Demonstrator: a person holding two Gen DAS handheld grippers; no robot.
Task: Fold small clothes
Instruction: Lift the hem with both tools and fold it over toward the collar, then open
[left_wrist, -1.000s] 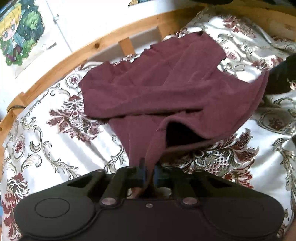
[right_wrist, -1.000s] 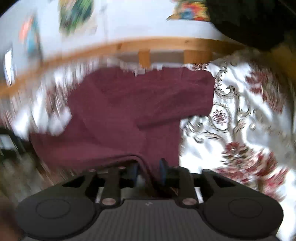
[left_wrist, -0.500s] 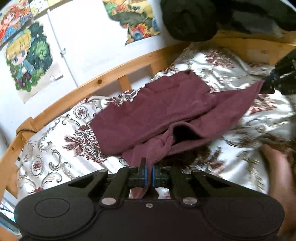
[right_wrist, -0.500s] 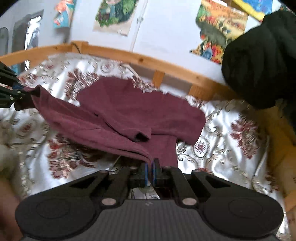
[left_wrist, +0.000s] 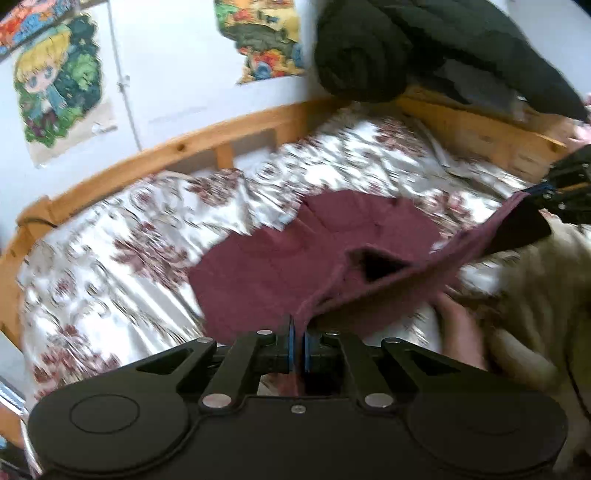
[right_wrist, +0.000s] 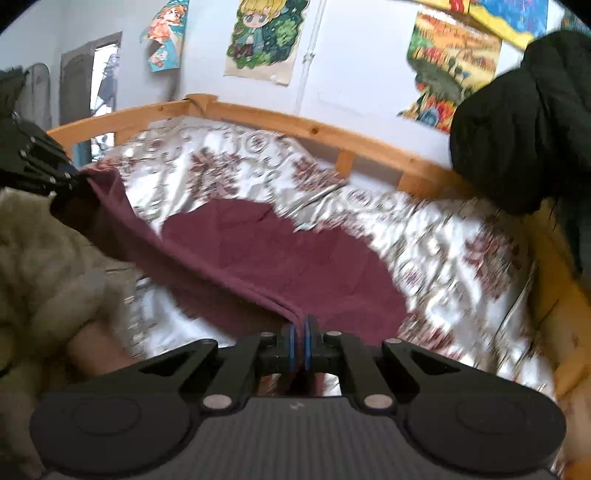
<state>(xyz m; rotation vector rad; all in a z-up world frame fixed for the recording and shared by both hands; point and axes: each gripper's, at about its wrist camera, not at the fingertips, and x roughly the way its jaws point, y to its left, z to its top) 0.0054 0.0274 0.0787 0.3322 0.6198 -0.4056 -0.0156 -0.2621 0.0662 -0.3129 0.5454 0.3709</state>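
A maroon garment (left_wrist: 303, 258) hangs partly lifted over the floral bedspread (left_wrist: 122, 258); its far part lies on the bed. My left gripper (left_wrist: 297, 332) is shut on one end of its near edge. My right gripper (right_wrist: 300, 332) is shut on the other end, and the edge stretches taut between them. The garment also shows in the right wrist view (right_wrist: 280, 254). The right gripper appears at the right edge of the left wrist view (left_wrist: 569, 188), the left gripper at the left edge of the right wrist view (right_wrist: 40, 162).
A wooden bed rail (left_wrist: 192, 147) runs along the far side below a wall with posters (left_wrist: 55, 85). A dark bundle of bedding (left_wrist: 406, 48) lies on the corner rail. The person's beige sleeve (left_wrist: 535, 295) and forearm are close beside the grippers.
Both grippers have lifted and pulled back toward the person, dragging the garment away from the rail and stretching its edge taut. The views are blurred with motion.
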